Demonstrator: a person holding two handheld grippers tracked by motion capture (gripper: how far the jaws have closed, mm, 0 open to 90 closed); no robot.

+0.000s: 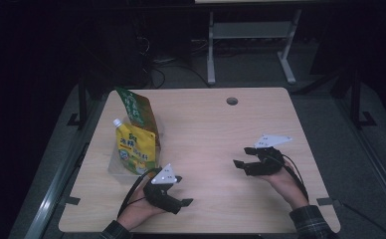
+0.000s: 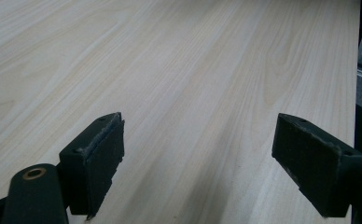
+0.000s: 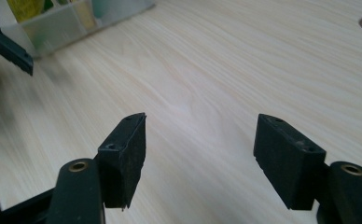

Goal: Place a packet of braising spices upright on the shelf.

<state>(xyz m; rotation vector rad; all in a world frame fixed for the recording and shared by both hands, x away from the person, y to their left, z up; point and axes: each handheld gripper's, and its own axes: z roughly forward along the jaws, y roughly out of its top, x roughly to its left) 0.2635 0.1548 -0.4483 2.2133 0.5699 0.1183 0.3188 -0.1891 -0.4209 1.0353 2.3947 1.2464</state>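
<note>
While both tools are held released over the pale wooden table (image 1: 206, 139), the left tool (image 1: 181, 191) lies at four o'clock of the yellow spouted refill pouch (image 1: 136, 149); the right tool (image 1: 241, 167) is well apart.

Dim room, lit wooden table (image 1: 216, 144)

Pale wood-grain top with a round cable hole (image 1: 232, 101) near far edge. Grey floor (image 1: 325, 119) around it; grey metal frame legs (image 1: 211, 50) and dark cables (image 1: 156, 74) behind. Background black.

Overhead view; claw cameras skimming table (image 1: 206, 129)
</note>
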